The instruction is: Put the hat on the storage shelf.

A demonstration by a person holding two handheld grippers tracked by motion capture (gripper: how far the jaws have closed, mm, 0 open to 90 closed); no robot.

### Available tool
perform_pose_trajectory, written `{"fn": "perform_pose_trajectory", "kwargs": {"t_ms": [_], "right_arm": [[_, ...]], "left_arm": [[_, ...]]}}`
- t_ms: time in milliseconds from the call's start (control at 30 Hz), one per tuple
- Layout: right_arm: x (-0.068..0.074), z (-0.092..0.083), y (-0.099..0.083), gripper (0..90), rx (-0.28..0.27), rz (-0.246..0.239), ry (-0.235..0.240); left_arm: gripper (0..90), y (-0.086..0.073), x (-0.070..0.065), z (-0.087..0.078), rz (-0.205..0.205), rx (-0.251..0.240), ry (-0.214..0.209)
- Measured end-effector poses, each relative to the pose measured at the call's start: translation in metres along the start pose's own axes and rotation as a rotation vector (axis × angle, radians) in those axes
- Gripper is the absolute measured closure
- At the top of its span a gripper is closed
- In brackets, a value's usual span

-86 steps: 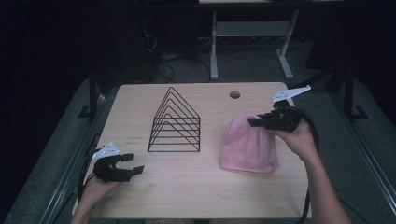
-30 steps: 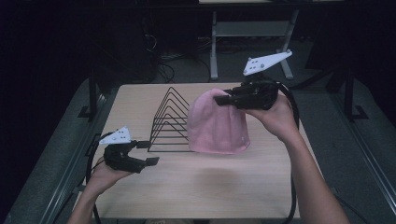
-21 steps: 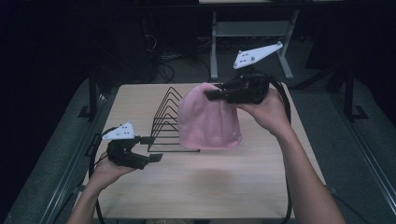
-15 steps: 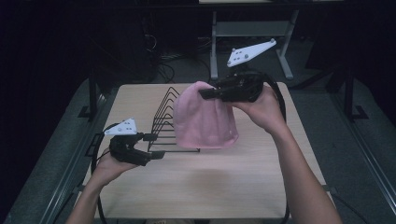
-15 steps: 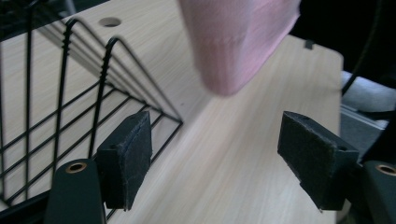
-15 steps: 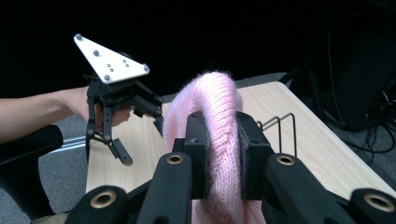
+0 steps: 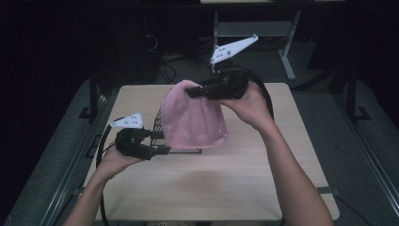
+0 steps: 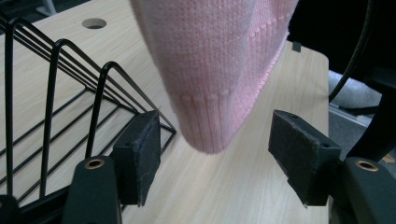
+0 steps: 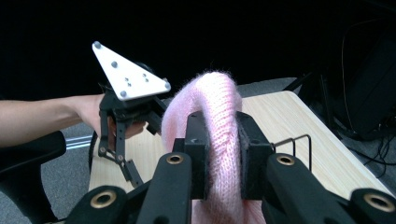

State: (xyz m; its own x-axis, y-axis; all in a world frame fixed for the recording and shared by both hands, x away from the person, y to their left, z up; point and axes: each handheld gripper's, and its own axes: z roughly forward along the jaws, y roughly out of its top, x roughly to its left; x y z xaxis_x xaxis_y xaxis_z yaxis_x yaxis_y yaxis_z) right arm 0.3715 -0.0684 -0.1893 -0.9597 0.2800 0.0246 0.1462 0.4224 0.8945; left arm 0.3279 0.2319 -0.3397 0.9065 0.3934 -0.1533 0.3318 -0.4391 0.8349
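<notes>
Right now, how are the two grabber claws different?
The right gripper is shut on the pink hat, pinching its top and holding it up in the air. The left gripper holds nothing: its jaws have just been closing, with the hat's hem hanging between them, untouched. The right one is high above the wire rack, the left one low beside it. Both have black jaws with pads.

wire rack [image 7: 160,136] blocks table's [image 7: 211,188] left-centre; near side, right half free.

Pink beanie [image 7: 193,120] lifted off table, carried over wire rack [image 7: 159,134]; left gripper [image 8: 212,161] jaws narrowing, seemingly untouched.
</notes>
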Motion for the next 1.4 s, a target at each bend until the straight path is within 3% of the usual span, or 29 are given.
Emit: {"fn": "perform_pose_trajectory", "kwargs": {"t_ms": [133,367,467,667,967,1400], "right_arm": [[0.0,0.006,0.006,77.1,-0.006,-0.008,0.009],[-0.002,0.011,0.014,77.1,-0.006,-0.013,0.003],[-0.004,0.009,0.017,77.1,-0.018,-0.011,-0.006],[-0.012,0.003,0.019,76.7,-0.04,-0.009,-0.041],[-0.027,0.002,0.025,76.7,-0.057,0.006,-0.083],[-0.048,0.022,0.024,76.4,-0.03,0.022,-0.116]], "left_arm": [[43.8,0.005,0.001,-0.001,0.011,0.003,0.01],[72.7,0.013,0.006,-0.006,0.028,0.023,0.036],[77.5,0.018,0.01,-0.01,0.031,0.019,0.063],[79.8,0.029,0.02,-0.017,0.033,0.014,0.116],[81.5,0.042,0.039,-0.021,0.01,0.009,0.165],[81.5,0.036,0.062,-0.02,-0.032,0.023,0.218]]}}
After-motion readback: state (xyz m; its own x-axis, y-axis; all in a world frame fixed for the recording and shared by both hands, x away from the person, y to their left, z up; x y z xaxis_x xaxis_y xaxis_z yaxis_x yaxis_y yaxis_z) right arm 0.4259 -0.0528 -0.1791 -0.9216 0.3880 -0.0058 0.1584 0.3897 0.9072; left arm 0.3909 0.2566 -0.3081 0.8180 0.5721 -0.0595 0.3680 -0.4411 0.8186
